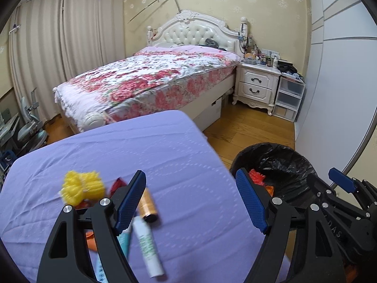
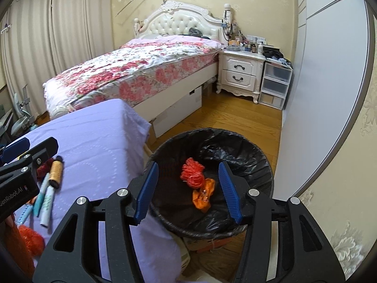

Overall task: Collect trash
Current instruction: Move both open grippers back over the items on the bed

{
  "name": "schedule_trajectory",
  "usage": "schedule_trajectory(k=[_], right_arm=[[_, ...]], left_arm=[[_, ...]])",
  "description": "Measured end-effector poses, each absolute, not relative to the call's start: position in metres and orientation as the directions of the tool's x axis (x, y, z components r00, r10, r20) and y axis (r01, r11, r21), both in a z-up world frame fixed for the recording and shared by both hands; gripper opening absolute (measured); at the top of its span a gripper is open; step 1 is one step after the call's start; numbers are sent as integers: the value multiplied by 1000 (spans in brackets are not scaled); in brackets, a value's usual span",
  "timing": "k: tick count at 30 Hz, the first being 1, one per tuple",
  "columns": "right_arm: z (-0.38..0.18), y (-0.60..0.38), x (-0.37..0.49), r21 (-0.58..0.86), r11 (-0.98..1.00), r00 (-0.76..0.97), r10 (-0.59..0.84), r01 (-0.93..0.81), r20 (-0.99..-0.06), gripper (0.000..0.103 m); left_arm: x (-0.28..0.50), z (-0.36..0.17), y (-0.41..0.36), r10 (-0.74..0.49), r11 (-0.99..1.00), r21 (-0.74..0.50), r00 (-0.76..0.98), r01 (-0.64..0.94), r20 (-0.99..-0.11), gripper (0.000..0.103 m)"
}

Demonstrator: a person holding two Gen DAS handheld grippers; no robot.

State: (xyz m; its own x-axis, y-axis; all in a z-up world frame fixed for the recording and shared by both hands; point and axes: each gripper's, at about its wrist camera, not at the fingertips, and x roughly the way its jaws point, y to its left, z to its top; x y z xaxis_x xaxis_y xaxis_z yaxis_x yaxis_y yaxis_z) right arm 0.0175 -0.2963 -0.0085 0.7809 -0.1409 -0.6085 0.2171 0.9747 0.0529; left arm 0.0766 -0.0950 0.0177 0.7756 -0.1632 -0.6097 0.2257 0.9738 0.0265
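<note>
On the purple-clothed table (image 1: 146, 151) lie a yellow foam net (image 1: 82, 188), a brown tube (image 1: 147, 206), a white-and-green tube (image 1: 148, 247), a teal tube (image 1: 123, 240) and a red wrapper (image 1: 117, 184). My left gripper (image 1: 190, 200) hangs open just above the table, its left finger over the tubes, nothing between its pads. Beside the table stands a black-lined bin (image 2: 165, 146). An orange-red net (image 2: 192, 174) and an orange wrapper (image 2: 203, 195) lie inside it. My right gripper (image 2: 188, 191) is open above the bin and holds nothing.
A bed with a floral cover (image 1: 146, 80) stands behind the table. A white nightstand (image 1: 256, 82) and plastic drawers (image 1: 288, 99) are at the back right. A grey wardrobe (image 2: 329, 70) lines the right wall. Wooden floor (image 2: 223, 115) lies between bed and bin.
</note>
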Motion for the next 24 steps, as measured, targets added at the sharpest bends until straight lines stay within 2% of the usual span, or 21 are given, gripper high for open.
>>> schedule_trajectory(k=[14,24], right_arm=[[-10,-220,-19,39,998,789,-10,43,-615,52],[-25,-187,-18,24,999,767,35,-27,-641,52]], left_arm=[[29,3,9,-2,998,49,760,44,-650,76],[26,-22,34,-12,999,14,715,31,-699,76]])
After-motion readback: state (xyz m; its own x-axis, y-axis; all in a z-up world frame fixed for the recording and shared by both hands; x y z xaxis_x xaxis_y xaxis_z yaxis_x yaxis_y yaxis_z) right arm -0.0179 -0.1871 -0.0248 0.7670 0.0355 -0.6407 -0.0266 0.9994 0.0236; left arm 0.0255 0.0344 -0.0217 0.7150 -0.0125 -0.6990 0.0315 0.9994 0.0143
